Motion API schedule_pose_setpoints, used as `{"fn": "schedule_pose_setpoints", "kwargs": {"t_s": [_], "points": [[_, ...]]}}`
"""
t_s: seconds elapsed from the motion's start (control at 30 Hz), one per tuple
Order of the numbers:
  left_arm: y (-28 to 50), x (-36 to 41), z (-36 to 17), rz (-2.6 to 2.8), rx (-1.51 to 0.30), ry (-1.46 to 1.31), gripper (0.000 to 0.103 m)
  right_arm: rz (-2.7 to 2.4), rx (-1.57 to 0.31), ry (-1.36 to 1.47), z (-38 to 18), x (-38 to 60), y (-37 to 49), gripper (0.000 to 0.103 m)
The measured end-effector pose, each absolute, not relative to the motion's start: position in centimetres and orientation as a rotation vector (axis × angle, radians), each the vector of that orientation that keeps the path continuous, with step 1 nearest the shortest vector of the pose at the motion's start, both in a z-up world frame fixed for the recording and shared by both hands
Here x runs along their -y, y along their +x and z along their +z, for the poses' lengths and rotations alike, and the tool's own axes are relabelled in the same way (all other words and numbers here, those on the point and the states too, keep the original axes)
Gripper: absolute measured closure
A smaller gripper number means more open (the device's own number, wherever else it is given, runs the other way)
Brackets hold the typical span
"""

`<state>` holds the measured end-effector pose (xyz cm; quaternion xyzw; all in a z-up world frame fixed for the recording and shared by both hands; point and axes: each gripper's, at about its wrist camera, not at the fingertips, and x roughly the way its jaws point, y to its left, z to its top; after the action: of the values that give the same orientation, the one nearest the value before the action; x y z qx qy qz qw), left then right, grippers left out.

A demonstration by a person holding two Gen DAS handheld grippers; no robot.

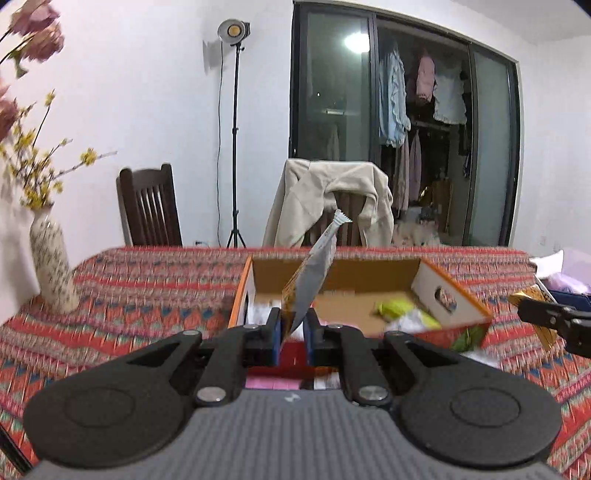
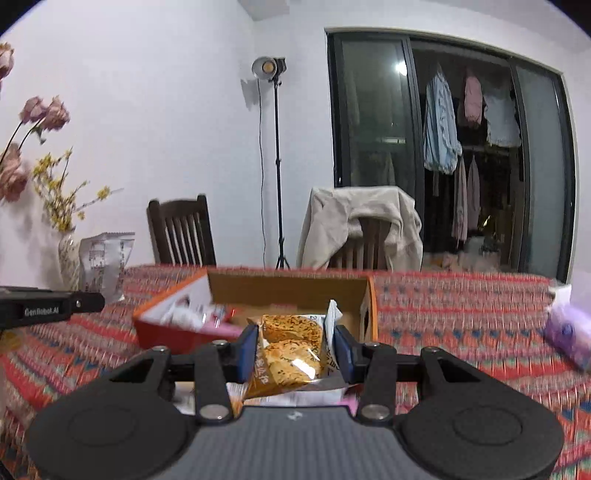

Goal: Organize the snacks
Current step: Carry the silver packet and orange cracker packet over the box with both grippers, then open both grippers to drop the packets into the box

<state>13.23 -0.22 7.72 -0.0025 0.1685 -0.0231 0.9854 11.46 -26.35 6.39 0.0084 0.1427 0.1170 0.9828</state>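
The left gripper is pinching a silver packet; the right gripper is gripping a cracker packet, both hanging above the near edge of the box.

Right tongs clamped on orange cracker packet, above open cardboard box on patterned surface. Left tongs hold pale packet.

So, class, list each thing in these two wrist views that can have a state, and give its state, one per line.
left gripper: shut on silver snack packet, held edge-on.
right gripper: shut on cracker packet, gripped by its sides.
cardboard box: open-topped, snacks inside.
studio lamp: lit.
far chair: draped with a beige garment.
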Motion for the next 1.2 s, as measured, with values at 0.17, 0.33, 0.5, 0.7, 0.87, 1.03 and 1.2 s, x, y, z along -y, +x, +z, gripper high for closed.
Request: {"fn": "schedule_pose_setpoints", "kwargs": {"t_s": [0.17, 0.33, 0.5, 0.7, 0.87, 1.03, 1.2], "points": [[16.6, 0.9, 9.2, -0.043, -0.301, -0.027, 0.090, 0.226, -0.263, 0.050, 8.6, 26.0, 16.0, 0.060], [20.4, 2.0, 9.7, -0.025, -0.284, -0.028, 0.090, 0.212, -0.255, 0.067, 9.4, 25.3, 20.5, 0.060], [24.7, 2.4, 9.2, 0.010, -0.308, -0.056, 0.090, 0.193, -0.277, 0.085, 8.4, 24.8, 24.5, 0.060], [27.7, 2.7, 6.3, 0.033, -0.340, -0.066, 0.090, 0.198, -0.296, 0.114, 5.2, 25.2, 27.2, 0.060], [28.7, 2.4, 4.8, 0.038, -0.376, -0.052, 0.090, 0.210, -0.345, 0.114, 3.5, 25.3, 28.8, 0.060], [28.7, 2.1, 4.0, 0.030, -0.382, -0.052, 0.090, 0.196, -0.360, 0.095, 2.8, 25.0, 28.9, 0.058], [28.4, 1.1, 4.0, 0.034, -0.364, -0.095, 0.030, 0.210, -0.363, 0.088, 2.5, 25.0, 28.3, 0.016]]}}
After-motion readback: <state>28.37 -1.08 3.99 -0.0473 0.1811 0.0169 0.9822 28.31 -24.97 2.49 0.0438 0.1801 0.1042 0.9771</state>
